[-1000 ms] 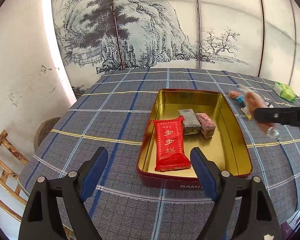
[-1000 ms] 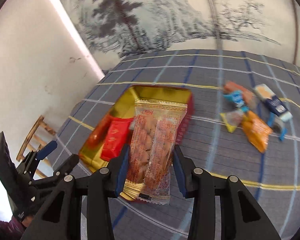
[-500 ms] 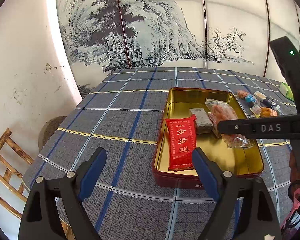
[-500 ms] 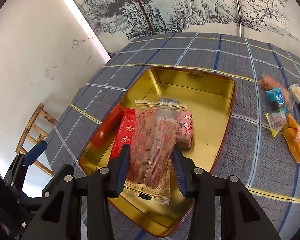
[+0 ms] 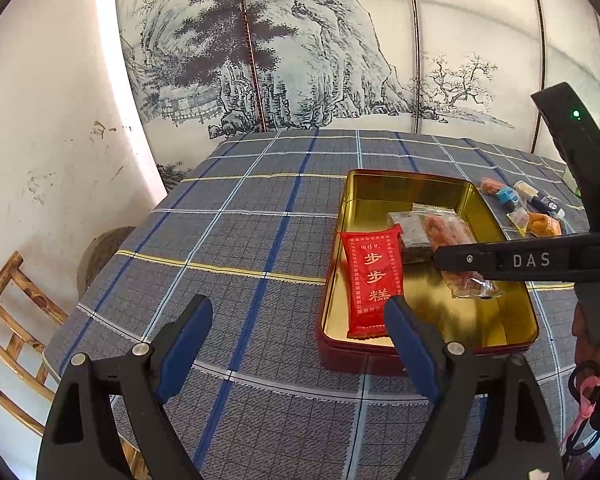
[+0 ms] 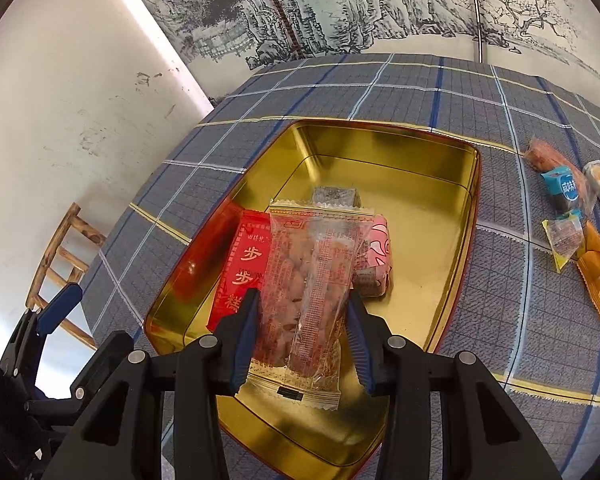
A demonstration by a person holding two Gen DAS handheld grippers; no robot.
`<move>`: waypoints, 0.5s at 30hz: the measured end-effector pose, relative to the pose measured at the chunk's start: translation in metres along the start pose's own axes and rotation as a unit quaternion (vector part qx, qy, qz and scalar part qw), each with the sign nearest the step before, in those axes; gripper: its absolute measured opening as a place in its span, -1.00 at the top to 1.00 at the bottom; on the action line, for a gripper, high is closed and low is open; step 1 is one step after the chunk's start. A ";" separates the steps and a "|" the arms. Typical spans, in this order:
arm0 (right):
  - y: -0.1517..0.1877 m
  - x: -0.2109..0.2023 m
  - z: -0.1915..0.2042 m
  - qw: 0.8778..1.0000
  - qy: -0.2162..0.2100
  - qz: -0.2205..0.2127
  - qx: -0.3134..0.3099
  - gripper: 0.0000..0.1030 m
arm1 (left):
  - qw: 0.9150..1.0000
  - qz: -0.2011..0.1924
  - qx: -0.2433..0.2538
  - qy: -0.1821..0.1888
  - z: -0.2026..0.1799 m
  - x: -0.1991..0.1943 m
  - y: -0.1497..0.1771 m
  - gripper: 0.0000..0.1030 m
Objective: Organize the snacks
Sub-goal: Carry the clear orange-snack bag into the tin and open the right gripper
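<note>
Since a second ago you have carried the clear plastic packet of reddish snacks (image 6: 312, 280) from beside the table's edge to over the gold rectangular tin (image 6: 420, 168), and your right gripper (image 6: 300, 320) is pinching it between its blue pads, above the red wrapped cake (image 6: 244, 264) and pink packet (image 6: 380, 252). Your left gripper (image 5: 296, 332) is hanging spread and empty, just before the tin's near wall on the blue checked tablecloth (image 5: 220, 240).

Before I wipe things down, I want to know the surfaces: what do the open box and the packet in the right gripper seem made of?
Box: apparently thin metal tin, glossy gold inside, mirroring the snacks.
Packet: clear, crinkly plastic film with red print; contents show through.
</note>
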State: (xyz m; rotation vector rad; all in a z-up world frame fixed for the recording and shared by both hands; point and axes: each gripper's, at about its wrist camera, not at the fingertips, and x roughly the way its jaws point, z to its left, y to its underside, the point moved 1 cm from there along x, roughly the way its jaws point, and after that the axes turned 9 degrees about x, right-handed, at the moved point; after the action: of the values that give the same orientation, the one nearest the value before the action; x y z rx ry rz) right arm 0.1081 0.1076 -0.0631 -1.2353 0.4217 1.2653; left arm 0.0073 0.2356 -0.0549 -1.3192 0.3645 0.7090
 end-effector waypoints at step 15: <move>0.000 0.001 0.003 1.000 -0.001 -0.003 -0.004 0.16 | 1.000 0.002 0.001 -0.001 -0.001 0.002 0.001 -0.65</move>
State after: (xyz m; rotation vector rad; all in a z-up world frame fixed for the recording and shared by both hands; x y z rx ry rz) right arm 0.1075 0.1105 -0.0630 -1.2408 0.4116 1.2643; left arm 0.0081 0.2355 -0.0573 -1.3158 0.3668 0.7127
